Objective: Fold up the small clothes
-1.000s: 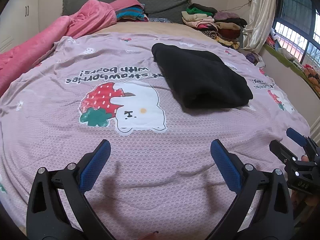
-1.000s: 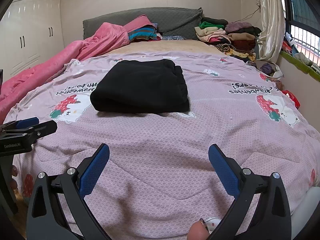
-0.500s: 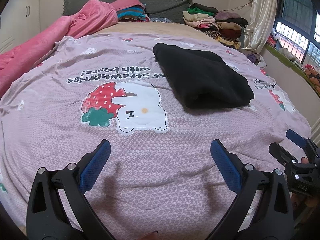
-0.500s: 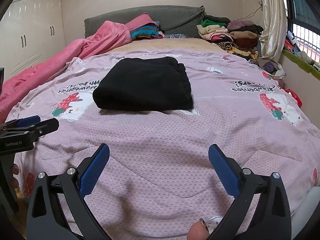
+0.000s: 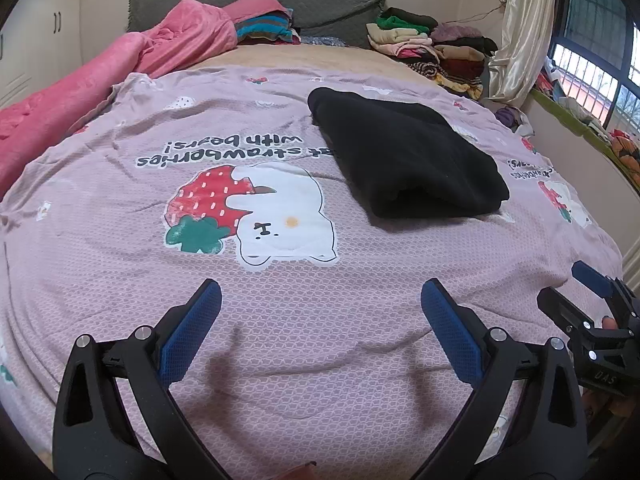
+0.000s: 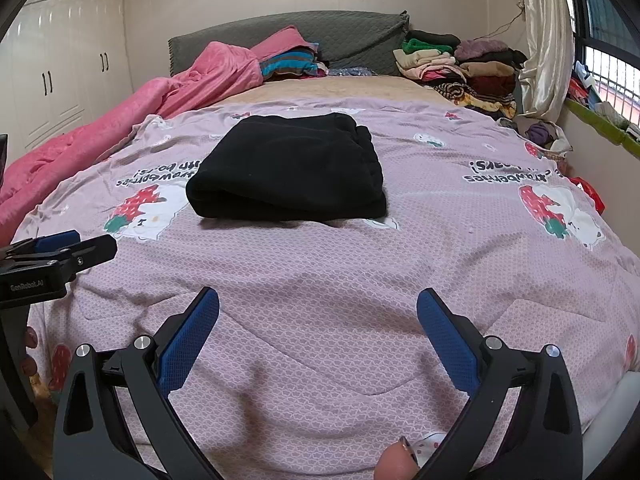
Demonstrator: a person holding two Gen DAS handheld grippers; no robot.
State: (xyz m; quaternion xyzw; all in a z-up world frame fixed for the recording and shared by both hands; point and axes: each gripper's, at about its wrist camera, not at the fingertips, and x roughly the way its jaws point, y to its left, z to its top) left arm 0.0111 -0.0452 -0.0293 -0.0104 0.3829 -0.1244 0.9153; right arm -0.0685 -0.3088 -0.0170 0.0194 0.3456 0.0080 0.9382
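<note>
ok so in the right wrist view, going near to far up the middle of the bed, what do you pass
right gripper with blue-padded fingers held open → pinkish-purple strawberry-and-bear bedspread → folded black garment → bare tan mattress strip → grey quilted headboard

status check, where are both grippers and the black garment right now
Left gripper open, right gripper open, both empty above the bedspread. Black garment lies folded, untouched. Nothing between grippers and garment.
</note>
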